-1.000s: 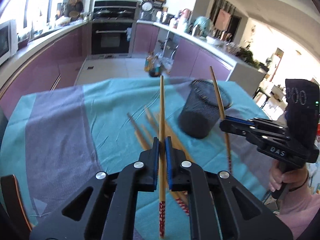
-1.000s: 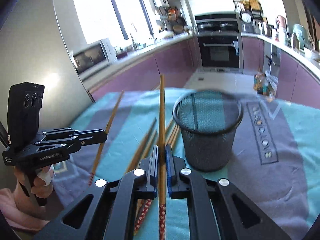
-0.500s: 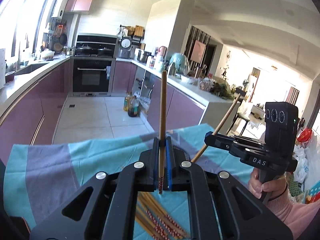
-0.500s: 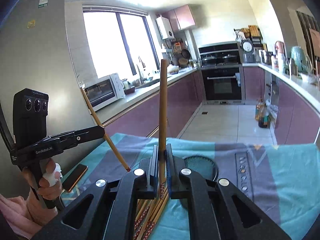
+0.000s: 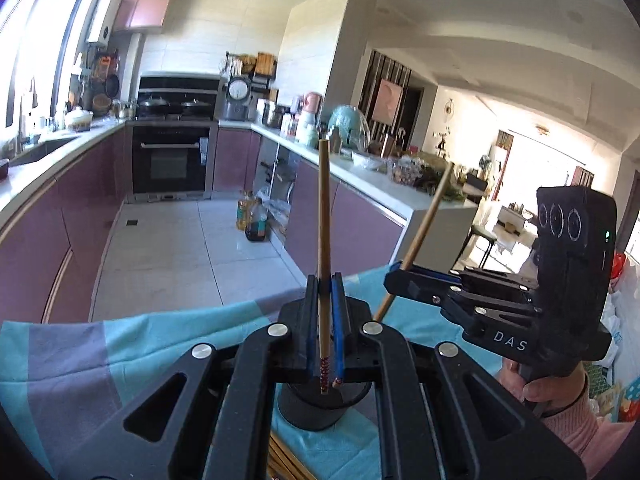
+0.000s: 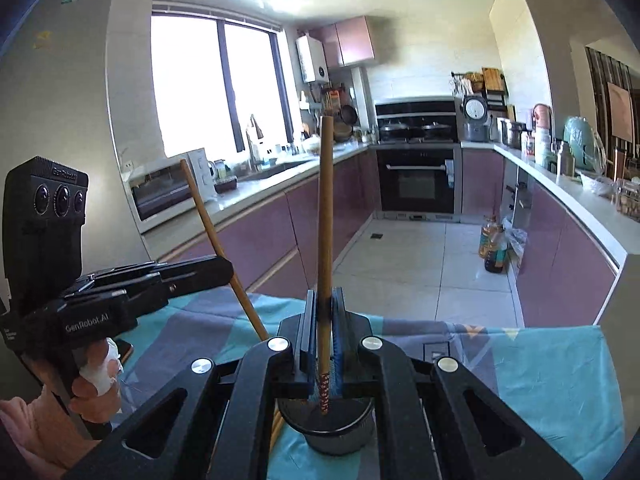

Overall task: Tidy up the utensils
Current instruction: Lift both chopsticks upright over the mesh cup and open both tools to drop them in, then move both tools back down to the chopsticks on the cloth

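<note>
In the left wrist view my left gripper (image 5: pixel 325 286) is shut on a wooden chopstick (image 5: pixel 324 216) that stands upright, its red patterned end hanging over the black mesh cup (image 5: pixel 304 414). To the right, my right gripper (image 5: pixel 400 276) grips a second chopstick (image 5: pixel 426 228), tilted. In the right wrist view my right gripper (image 6: pixel 325 294) is shut on its chopstick (image 6: pixel 325 216), whose patterned end hangs over the mesh cup (image 6: pixel 340 440). My left gripper (image 6: pixel 224 268) holds its chopstick (image 6: pixel 212 232) at the left. More chopsticks (image 6: pixel 276 428) lie beside the cup.
A teal and grey cloth (image 5: pixel 132 344) covers the table. A phone (image 6: pixel 126 350) lies near the table's left side. Beyond the table edge are the tiled kitchen floor, purple cabinets, an oven and bottles (image 5: pixel 252 220) on the floor.
Both grippers have risen with their chopsticks still clamped. The table and loose chopsticks dropped low in both views, and the mesh cup now sits right beneath both held chopsticks' lower ends.
</note>
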{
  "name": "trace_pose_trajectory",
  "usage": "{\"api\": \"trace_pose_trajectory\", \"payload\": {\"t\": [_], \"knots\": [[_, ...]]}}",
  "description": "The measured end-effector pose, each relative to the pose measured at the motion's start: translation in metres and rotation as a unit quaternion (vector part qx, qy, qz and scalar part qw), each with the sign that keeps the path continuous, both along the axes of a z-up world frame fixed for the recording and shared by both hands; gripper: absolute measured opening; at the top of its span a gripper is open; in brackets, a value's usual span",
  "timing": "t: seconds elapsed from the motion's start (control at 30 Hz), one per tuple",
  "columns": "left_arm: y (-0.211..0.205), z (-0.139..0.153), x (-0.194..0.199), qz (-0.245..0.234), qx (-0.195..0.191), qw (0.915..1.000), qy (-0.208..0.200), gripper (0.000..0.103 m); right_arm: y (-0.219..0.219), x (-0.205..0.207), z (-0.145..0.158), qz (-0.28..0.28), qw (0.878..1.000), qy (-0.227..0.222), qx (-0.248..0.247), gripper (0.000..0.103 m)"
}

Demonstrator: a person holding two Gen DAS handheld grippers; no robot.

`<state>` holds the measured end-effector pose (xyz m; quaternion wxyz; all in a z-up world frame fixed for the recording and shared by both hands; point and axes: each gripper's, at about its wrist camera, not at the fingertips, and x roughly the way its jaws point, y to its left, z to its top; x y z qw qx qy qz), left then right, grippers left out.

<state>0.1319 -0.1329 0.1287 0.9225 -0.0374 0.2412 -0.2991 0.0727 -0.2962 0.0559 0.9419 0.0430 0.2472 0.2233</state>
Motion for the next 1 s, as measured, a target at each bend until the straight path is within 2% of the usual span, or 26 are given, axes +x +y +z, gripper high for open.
{"api": "trace_pose_trajectory", "payload": {"t": [0.27, 0.5, 0.8, 0.83, 0.93, 1.0], "knots": [[-0.032, -0.051, 0.018, -0.008, 0.048, 0.9968, 0.063, 0.007, 0.013, 0.027, -0.039, 0.021, 0.996, 0.085, -0.028, 0.006], [-0.022, -0.069, 0.033, -0.007, 0.044, 0.9958, 0.079, 0.008, 0.016, 0.041, -0.045, 0.012, 0.995, 0.102, -0.016, 0.008], [-0.011, -0.075, 0.028, 0.016, 0.045, 0.9967, 0.066, 0.012, 0.011, 0.048, -0.051, -0.002, 0.994, 0.107, 0.008, 0.011], [-0.007, -0.074, 0.024, 0.022, 0.044, 0.9970, 0.061, 0.013, 0.012, 0.045, -0.049, -0.003, 0.995, 0.104, 0.008, 0.013], [0.008, -0.067, 0.006, 0.046, 0.043, 0.9974, 0.035, 0.026, 0.008, 0.031, -0.044, -0.004, 0.996, 0.086, 0.011, 0.021], [0.023, -0.068, -0.004, 0.059, 0.048, 0.9968, 0.025, 0.030, 0.008, 0.018, -0.038, 0.005, 0.997, 0.070, 0.013, 0.024]]}}
